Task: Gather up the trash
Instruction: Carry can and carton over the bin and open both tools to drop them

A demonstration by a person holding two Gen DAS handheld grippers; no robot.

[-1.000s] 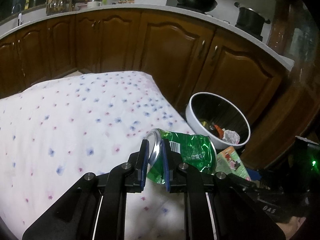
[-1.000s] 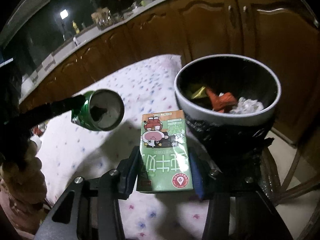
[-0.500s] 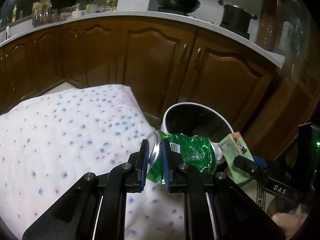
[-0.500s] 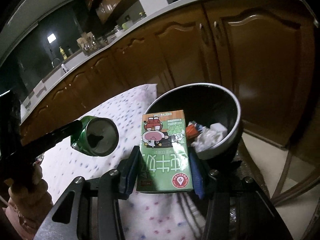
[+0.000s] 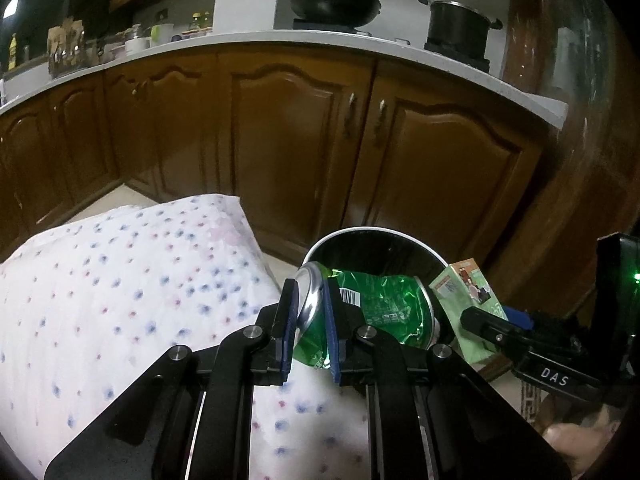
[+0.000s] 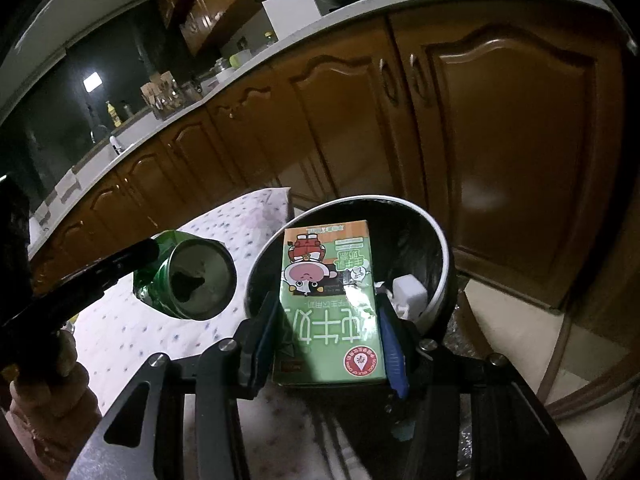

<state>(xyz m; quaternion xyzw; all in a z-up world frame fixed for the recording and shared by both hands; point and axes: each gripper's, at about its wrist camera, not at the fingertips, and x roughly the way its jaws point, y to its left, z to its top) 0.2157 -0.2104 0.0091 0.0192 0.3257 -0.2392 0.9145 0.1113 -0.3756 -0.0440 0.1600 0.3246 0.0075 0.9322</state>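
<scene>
The step in hand looks like the drop: two pieces of trash are held up at the bin (image 6: 440, 248), neither yet let go.

The left gripper (image 5: 311, 328) is clenched on the rim end of a crushed green can (image 5: 380, 304), which sticks out sideways toward the bin. From the right wrist view the can's open top sits just beside the bin's near-left rim, over the spotted cloth (image 5: 120, 280) rather than over the opening. The right gripper (image 6: 326, 344) grasps a green milk carton (image 6: 328, 304) by its lower half; the carton's top reaches over the bin's mouth, in front of the crumpled paper (image 6: 406, 296) already inside.

To do this well, the carton should go first, since it is nearest the opening: carry it on until its whole body is past the near rim, then part the fingers. The can needs more travel toward the bin's middle before release, because it is gripped at one end and the free end will swing down. Keep the two grippers apart over the bin so neither knocks the other's load onto the cloth.
</scene>
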